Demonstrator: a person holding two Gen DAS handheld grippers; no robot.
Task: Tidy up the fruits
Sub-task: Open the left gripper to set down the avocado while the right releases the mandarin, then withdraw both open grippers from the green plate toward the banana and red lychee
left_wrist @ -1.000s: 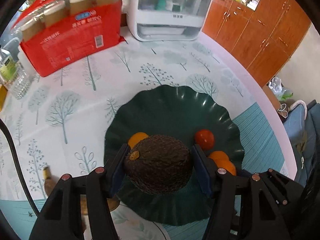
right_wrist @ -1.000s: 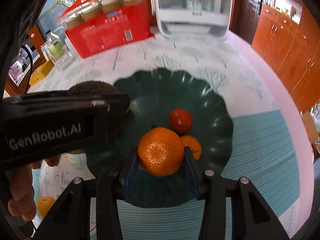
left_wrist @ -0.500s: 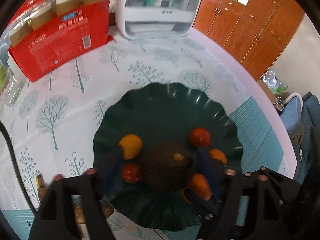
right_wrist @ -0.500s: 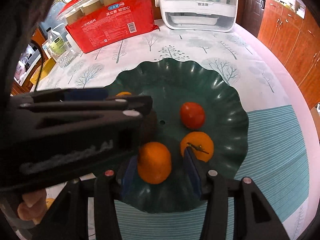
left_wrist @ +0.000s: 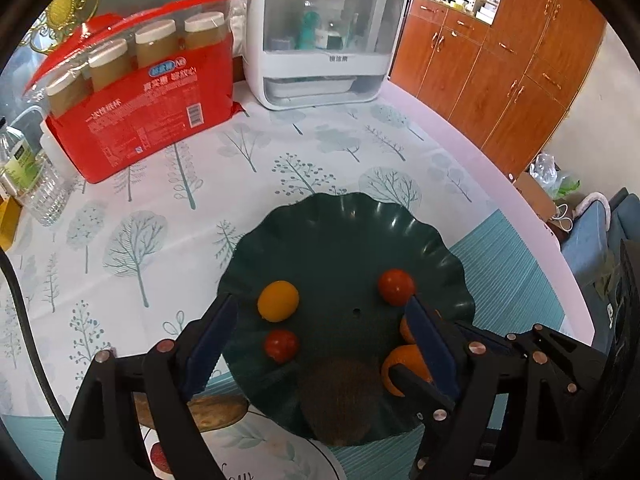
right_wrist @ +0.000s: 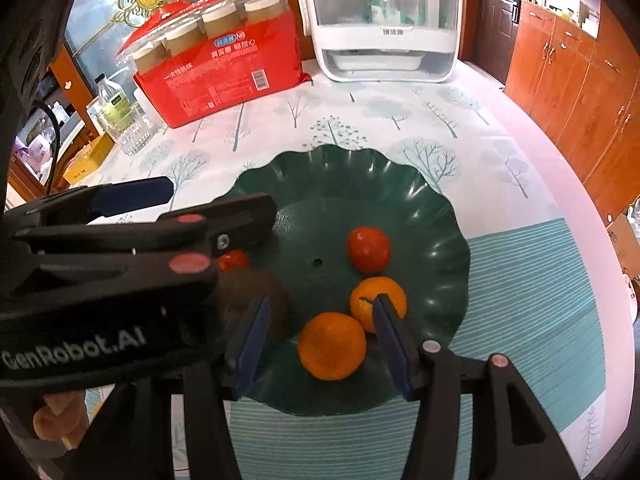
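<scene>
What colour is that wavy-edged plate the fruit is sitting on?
Dark green, glossy, with a scalloped rim: the plate shows best in the right wrist view.

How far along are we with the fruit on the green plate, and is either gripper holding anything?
Done: the plate holds an avocado, two tomatoes, a yellow fruit and two oranges. In hand: nothing; the left gripper and right gripper are both opening, pads clear of the fruit. Left: no loose fruit shows on the table.

Tree-print table [left_wrist: 168,216]: green plate [left_wrist: 344,224], red pack [left_wrist: 152,120].
</scene>
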